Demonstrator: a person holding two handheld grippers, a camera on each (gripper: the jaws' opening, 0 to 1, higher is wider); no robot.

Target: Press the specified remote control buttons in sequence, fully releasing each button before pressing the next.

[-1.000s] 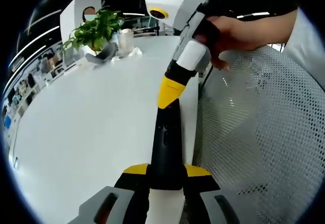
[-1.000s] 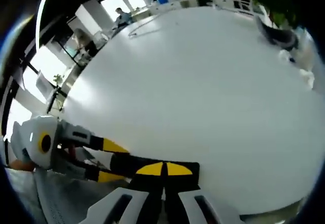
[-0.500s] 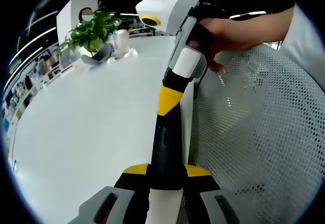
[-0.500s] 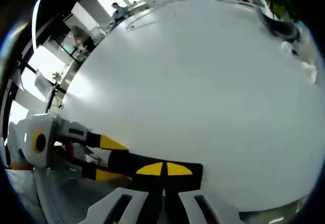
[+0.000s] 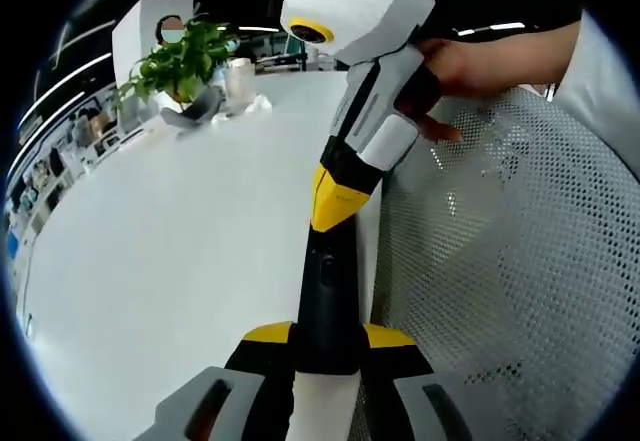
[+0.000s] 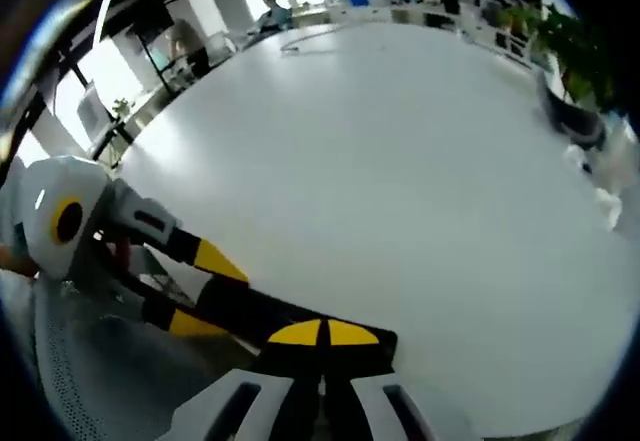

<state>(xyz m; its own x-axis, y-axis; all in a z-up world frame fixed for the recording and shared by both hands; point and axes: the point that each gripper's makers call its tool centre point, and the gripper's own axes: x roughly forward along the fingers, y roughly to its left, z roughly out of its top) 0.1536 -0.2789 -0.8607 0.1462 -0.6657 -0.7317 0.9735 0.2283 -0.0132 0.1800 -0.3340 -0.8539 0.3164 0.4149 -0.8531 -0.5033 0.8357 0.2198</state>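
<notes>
A slim black remote (image 5: 325,286) sticks forward out of my left gripper (image 5: 328,336), which is shut on its near end just over the table's edge. My right gripper (image 5: 335,196) comes in from the upper right with a person's hand (image 5: 470,61) on it. Its yellow jaws are shut together, and their tip rests on the remote's top face. In the right gripper view, my right gripper (image 6: 320,333) sits shut on the remote (image 6: 255,313). The left gripper (image 6: 205,291) holds the remote from the left between its yellow fingertips (image 6: 215,261).
A large white table (image 5: 180,231) stretches away to the left. A potted plant (image 5: 180,56) and a clear cup (image 5: 238,79) stand at its far end. A white mesh chair back (image 5: 510,261) is close on the right of the remote.
The right gripper has tilted, its white body swinging up and nearer in the left gripper view. Its yellow tip has slid slightly along the remote towards my left gripper. The remote stays gripped.
</notes>
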